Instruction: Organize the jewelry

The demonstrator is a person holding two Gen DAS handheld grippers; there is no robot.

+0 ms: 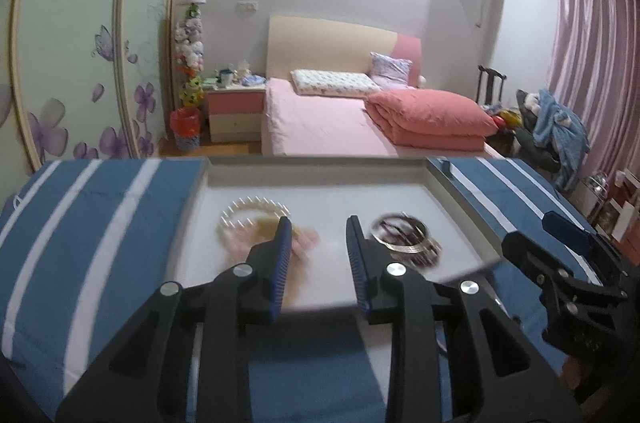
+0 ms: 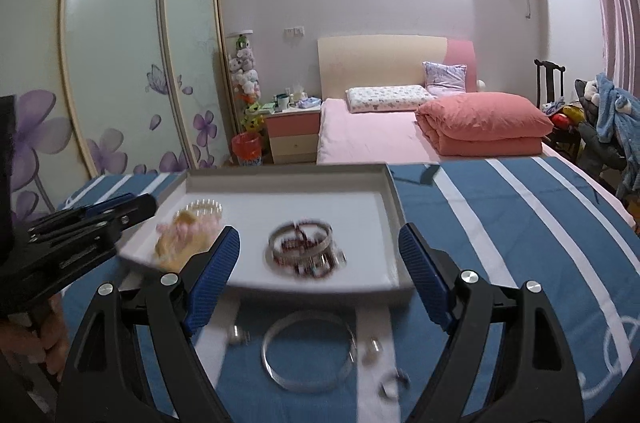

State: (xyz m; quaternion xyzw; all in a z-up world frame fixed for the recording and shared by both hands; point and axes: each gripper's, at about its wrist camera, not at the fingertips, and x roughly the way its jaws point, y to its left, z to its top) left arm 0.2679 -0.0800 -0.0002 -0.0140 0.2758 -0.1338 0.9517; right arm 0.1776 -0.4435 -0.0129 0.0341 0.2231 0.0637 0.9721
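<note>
A white tray lies on the blue striped cloth. In it, on the left, sit a pearl bracelet and pink and yellow bead bracelets. On its right lies a pile of silver and dark beaded bangles. My left gripper hovers over the tray's near part, open, with nothing between its fingers. My right gripper stands wide open at the tray's near edge, holding nothing. A silver bangle and small silver pieces lie on the cloth below it.
The blue and white striped cloth covers the work surface. Beyond it stand a pink bed, a folded pink quilt, a nightstand, sliding wardrobe doors and a chair with clothes. A hand holds the left gripper.
</note>
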